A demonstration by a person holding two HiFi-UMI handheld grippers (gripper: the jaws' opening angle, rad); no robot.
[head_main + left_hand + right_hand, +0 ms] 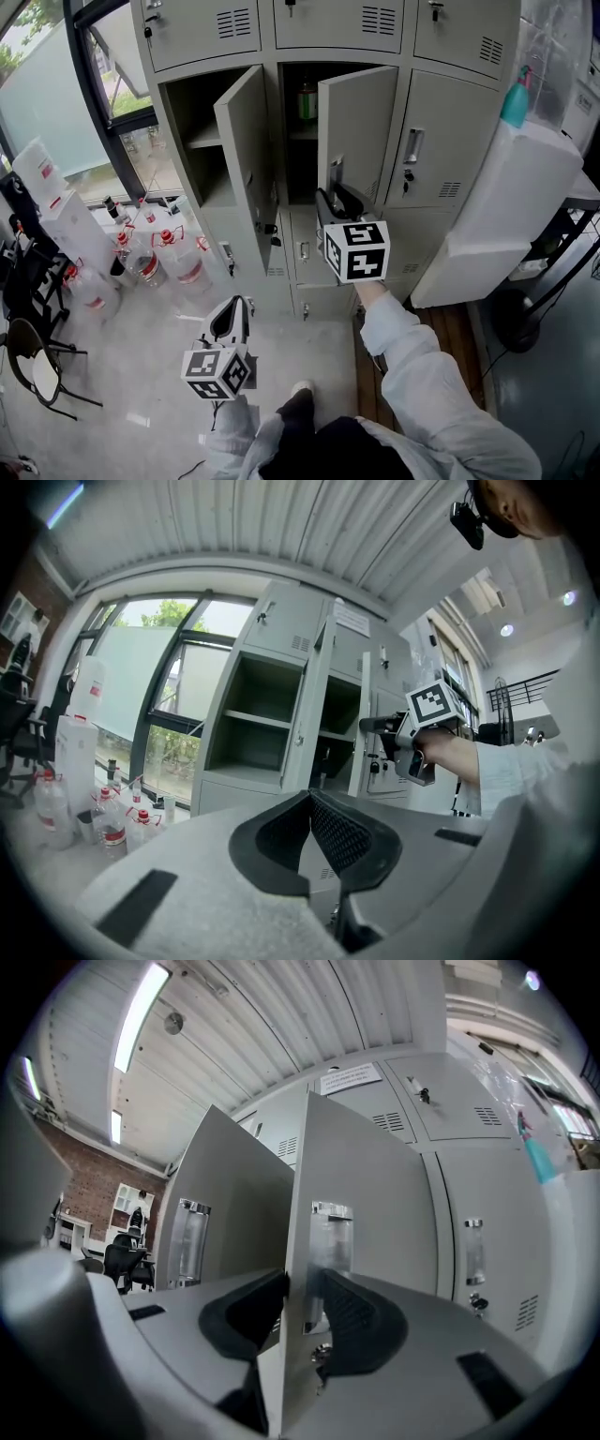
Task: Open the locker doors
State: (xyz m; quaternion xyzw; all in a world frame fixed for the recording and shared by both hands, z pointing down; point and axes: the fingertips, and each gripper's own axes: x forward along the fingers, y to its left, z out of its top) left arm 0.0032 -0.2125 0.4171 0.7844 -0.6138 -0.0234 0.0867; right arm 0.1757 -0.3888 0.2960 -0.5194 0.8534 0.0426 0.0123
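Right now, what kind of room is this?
Likely a lab or workshop storage corner: a bank of grey metal lockers, red-capped plastic bottles clustered beside them, and a big window.

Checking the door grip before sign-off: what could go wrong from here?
1. The right gripper pinches only the thin edge of the middle door, so it may slip off.
2. Swung wider, that door may bang into the closed right door.
3. The open left door stands close beside the gripper and could get knocked.

White sleeves (pixel 422 375); left tool (pixel 232 309), right tool (pixel 330 197) grey, black textured pads (pixel 356 1312), black-white marker cubes (pixel 357 251).
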